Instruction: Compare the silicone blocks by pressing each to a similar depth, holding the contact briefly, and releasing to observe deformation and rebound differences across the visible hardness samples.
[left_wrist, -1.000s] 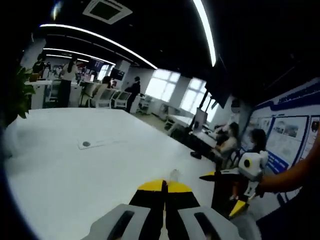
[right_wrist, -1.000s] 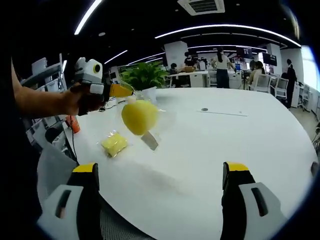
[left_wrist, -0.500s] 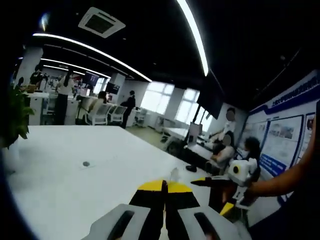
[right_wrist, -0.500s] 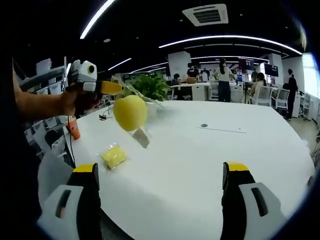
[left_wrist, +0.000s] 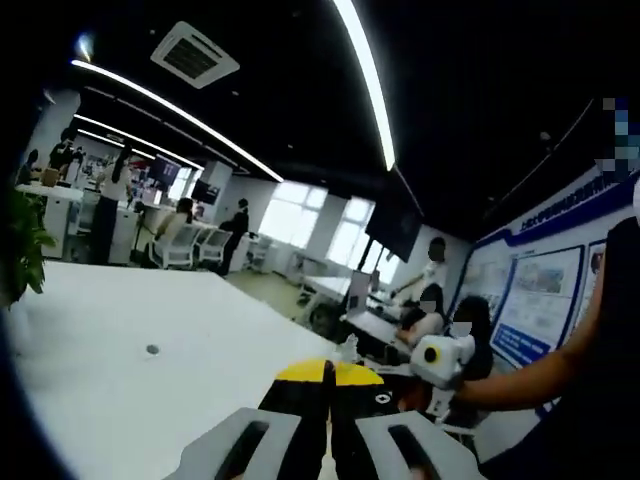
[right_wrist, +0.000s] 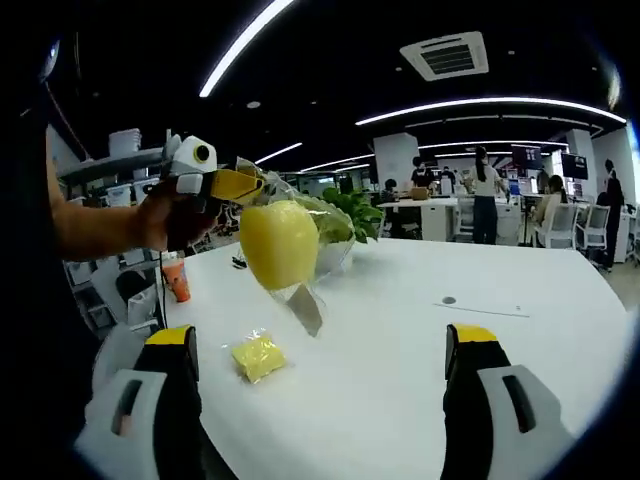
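Note:
A clear plastic bag with a round yellow silicone block (right_wrist: 278, 243) in it hangs in the air above the white table (right_wrist: 400, 390). My left gripper (right_wrist: 238, 186) is shut on the top of that bag, and a hand holds the gripper. In the left gripper view its yellow-tipped jaws (left_wrist: 328, 372) are pressed together with a scrap of clear plastic (left_wrist: 348, 349) sticking out. A second, smaller yellow block (right_wrist: 258, 355) in a bag lies on the table below. My right gripper (right_wrist: 320, 340) stands wide open and holds nothing; it also shows at the right of the left gripper view (left_wrist: 440, 362).
A potted green plant (right_wrist: 348, 214) stands behind the hanging bag. An orange cup (right_wrist: 178, 281) is near the table's left edge. A small round port (right_wrist: 449, 300) sits in the tabletop. People and office chairs are far behind the table.
Both cameras have shifted. The left gripper still holds the bag, and the hanging block now sits higher above the small block on the table.

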